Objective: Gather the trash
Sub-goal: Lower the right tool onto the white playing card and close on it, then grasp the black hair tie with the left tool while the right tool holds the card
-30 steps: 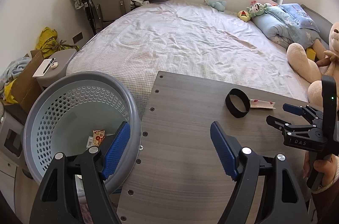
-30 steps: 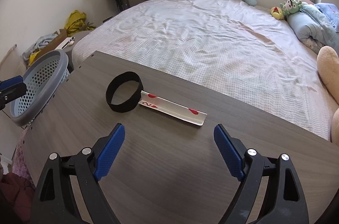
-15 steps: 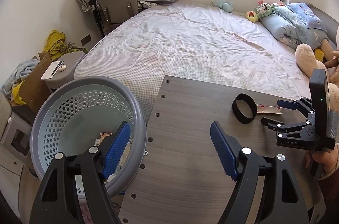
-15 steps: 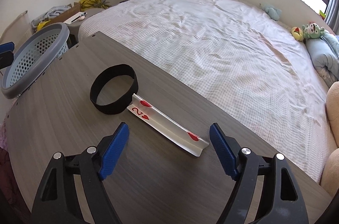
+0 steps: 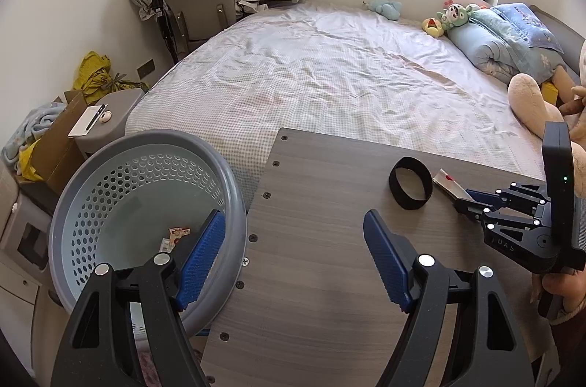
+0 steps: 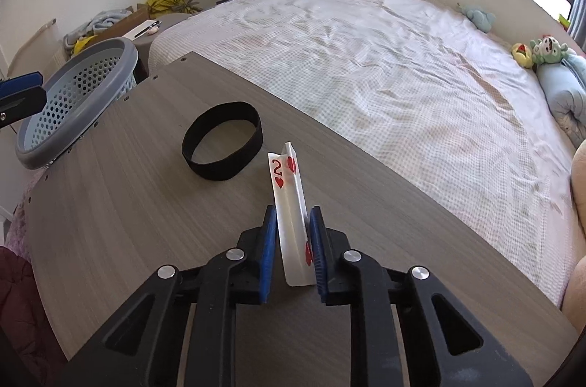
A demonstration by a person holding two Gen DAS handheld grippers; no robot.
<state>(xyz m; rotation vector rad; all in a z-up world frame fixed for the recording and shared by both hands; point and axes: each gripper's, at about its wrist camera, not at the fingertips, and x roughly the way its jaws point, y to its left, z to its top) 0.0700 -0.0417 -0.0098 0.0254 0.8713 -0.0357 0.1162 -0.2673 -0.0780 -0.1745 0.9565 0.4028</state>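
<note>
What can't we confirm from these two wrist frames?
- Playing card, right wrist view: its near end sits between the right gripper pads; whether it has left the table is unclear.
- Same card, left wrist view: mostly hidden behind the right gripper's fingers.
- Scraps in the basket, left wrist view: too small to identify, partly behind the open left gripper.
- Basket interior, right wrist view: hidden by its wall.

table (grey wood) bears band

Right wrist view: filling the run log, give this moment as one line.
right gripper: shut on playing card | left gripper: open, empty | black band: on table | basket: beside table
</note>
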